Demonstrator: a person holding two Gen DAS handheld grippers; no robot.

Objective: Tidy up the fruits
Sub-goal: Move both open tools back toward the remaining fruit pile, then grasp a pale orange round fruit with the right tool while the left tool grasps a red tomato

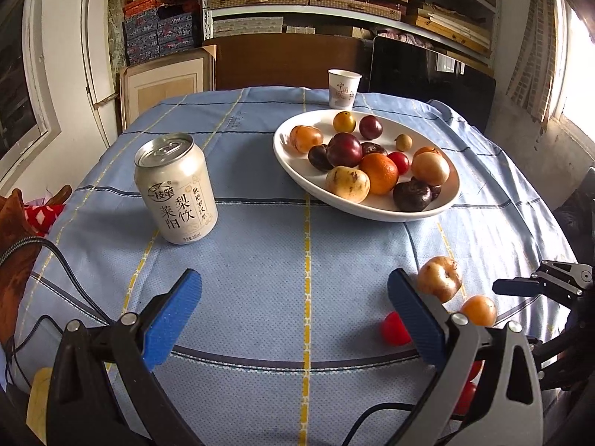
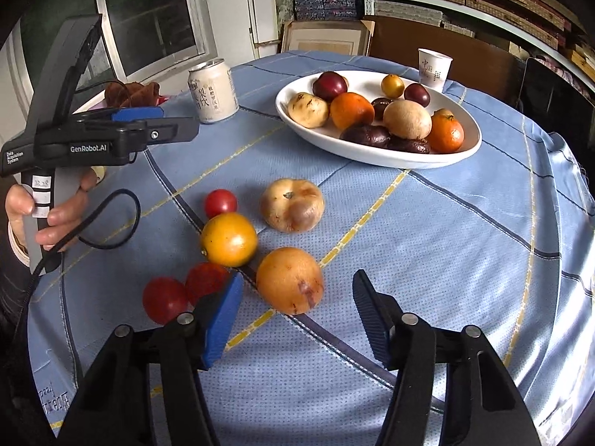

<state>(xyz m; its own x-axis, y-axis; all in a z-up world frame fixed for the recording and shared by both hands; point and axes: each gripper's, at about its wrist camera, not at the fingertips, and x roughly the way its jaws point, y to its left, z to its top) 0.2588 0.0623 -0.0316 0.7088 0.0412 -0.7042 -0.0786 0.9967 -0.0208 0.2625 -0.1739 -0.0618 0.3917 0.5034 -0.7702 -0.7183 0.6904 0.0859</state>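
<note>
A white oval plate holds several fruits. Loose fruits lie on the blue tablecloth near the front edge: an orange-brown fruit between my right gripper's fingers' line, a yellow-orange one, a pale bruised one, a small red one and two red ones. My right gripper is open, just short of the orange-brown fruit. My left gripper is open and empty over bare cloth, left of the loose fruits; it also shows in the right wrist view.
A white drink can stands left of the plate. A paper cup stands behind the plate. A brown cloth lies at the table's left edge. A cable hangs from the left gripper. Shelves stand behind.
</note>
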